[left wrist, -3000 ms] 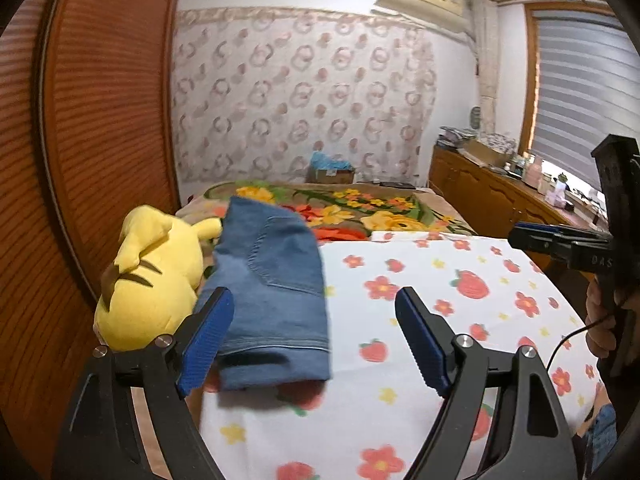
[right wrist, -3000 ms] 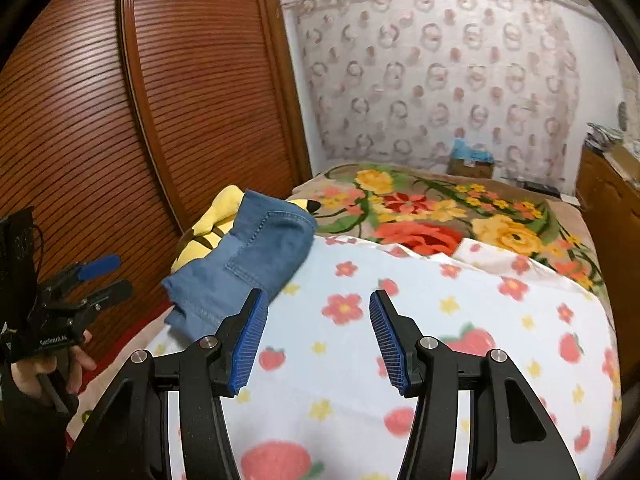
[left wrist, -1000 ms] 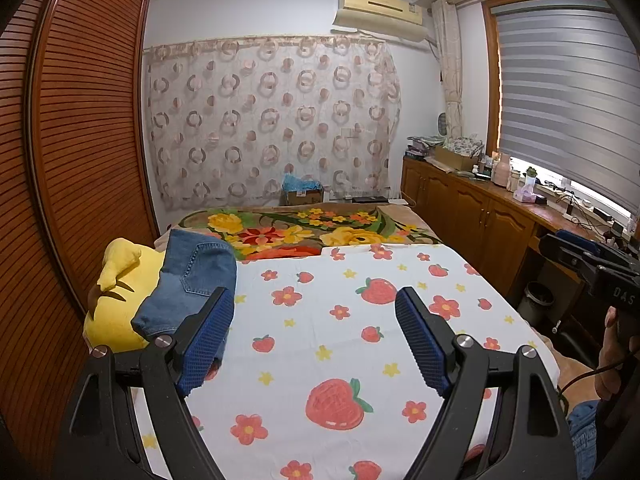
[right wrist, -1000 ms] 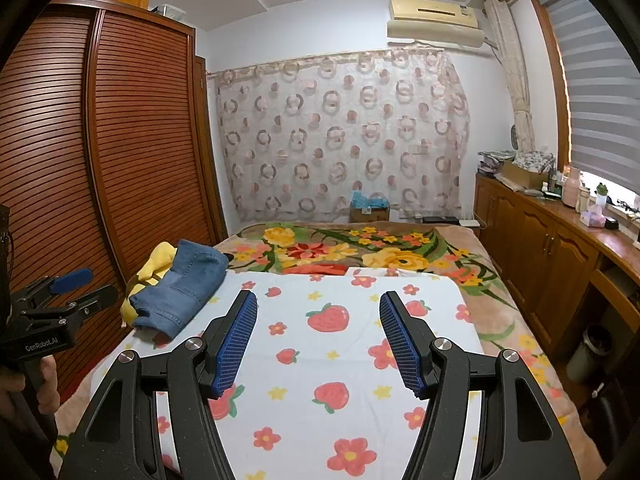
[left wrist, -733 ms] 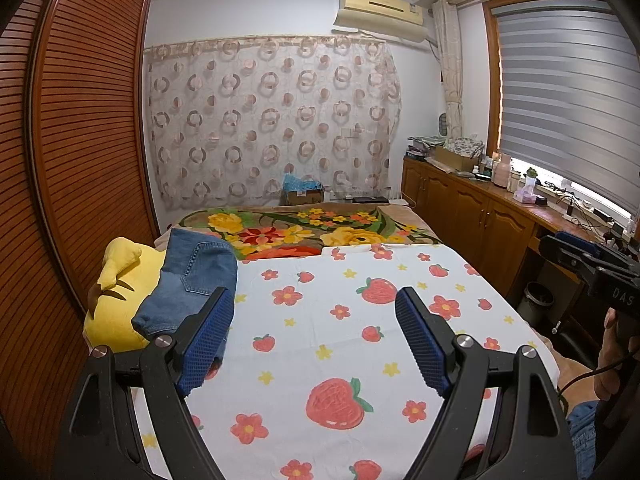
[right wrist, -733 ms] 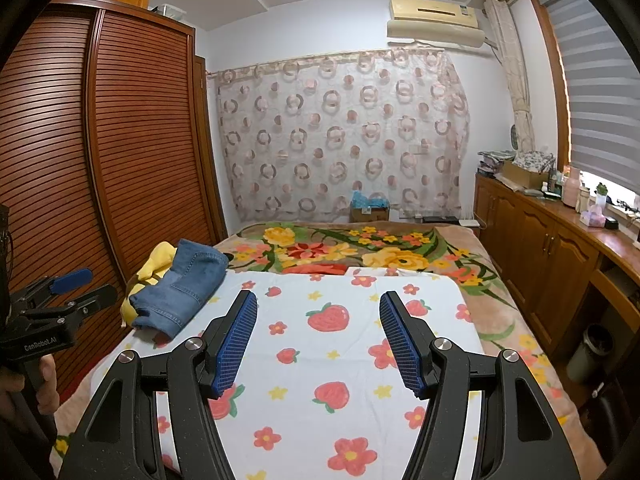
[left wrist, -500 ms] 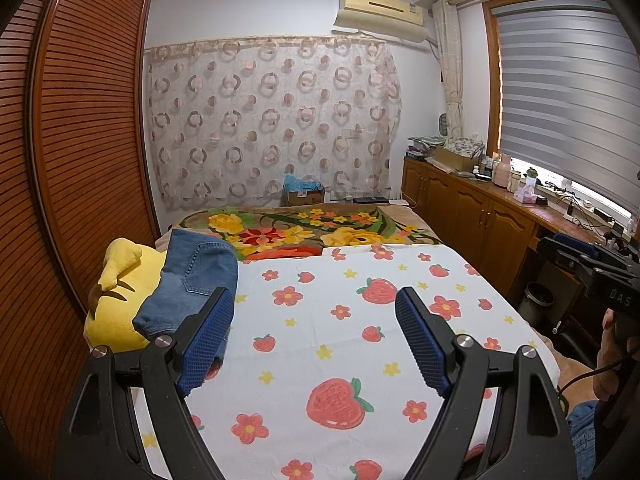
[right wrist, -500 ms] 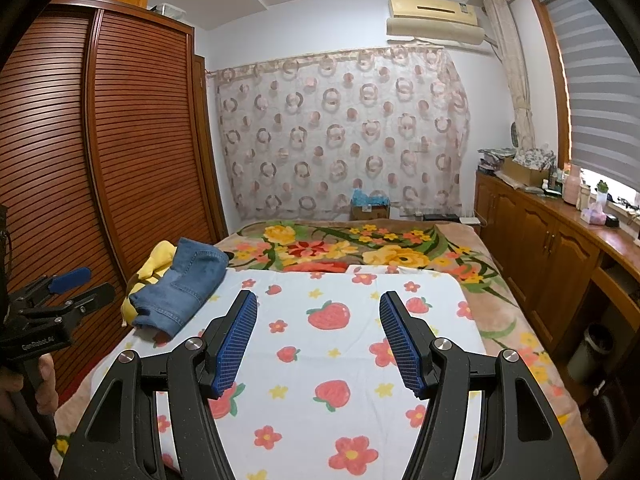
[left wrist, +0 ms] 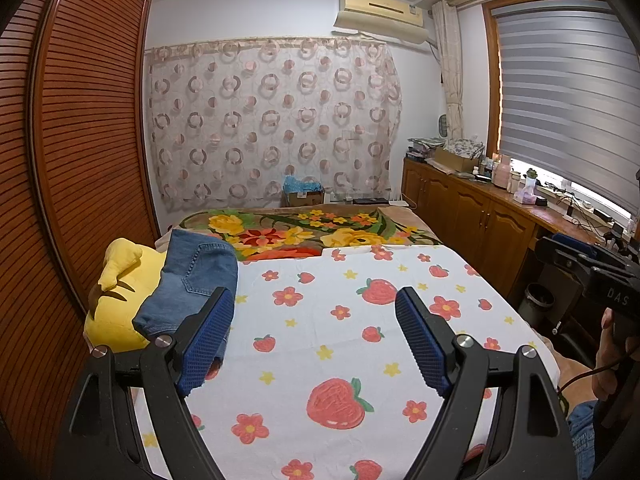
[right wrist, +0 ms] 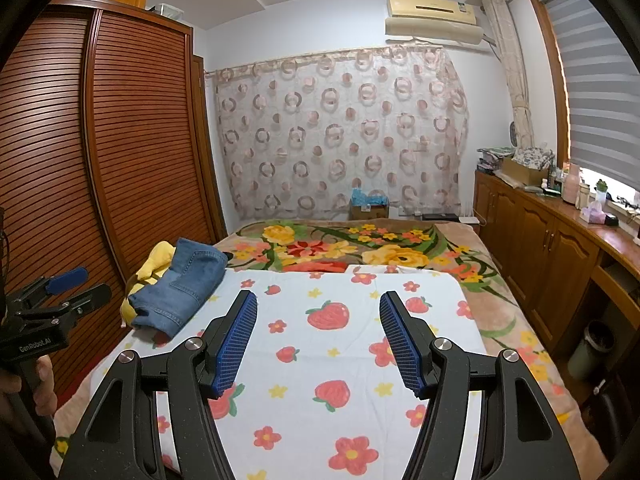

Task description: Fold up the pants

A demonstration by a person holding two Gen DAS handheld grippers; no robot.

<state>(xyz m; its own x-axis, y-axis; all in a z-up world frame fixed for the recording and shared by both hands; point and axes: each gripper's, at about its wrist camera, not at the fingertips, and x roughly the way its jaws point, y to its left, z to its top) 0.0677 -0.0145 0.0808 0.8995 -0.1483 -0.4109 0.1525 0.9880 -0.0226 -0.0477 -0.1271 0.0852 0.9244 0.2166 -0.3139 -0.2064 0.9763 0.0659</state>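
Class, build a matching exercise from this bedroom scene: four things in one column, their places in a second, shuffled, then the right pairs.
Things:
1. jeans
2. plush toy
3. strawberry sheet
4. air conditioner

Places:
A. high on the wall
B. spread over the bed
C. folded, lying on the plush toy
D. by the wardrobe, under the jeans

Pairs: 1-C, 2-D, 3-B, 4-A

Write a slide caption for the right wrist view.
Open right gripper above a strawberry-print sheet; folded jeans rest on a yellow plush toy by the wardrobe.
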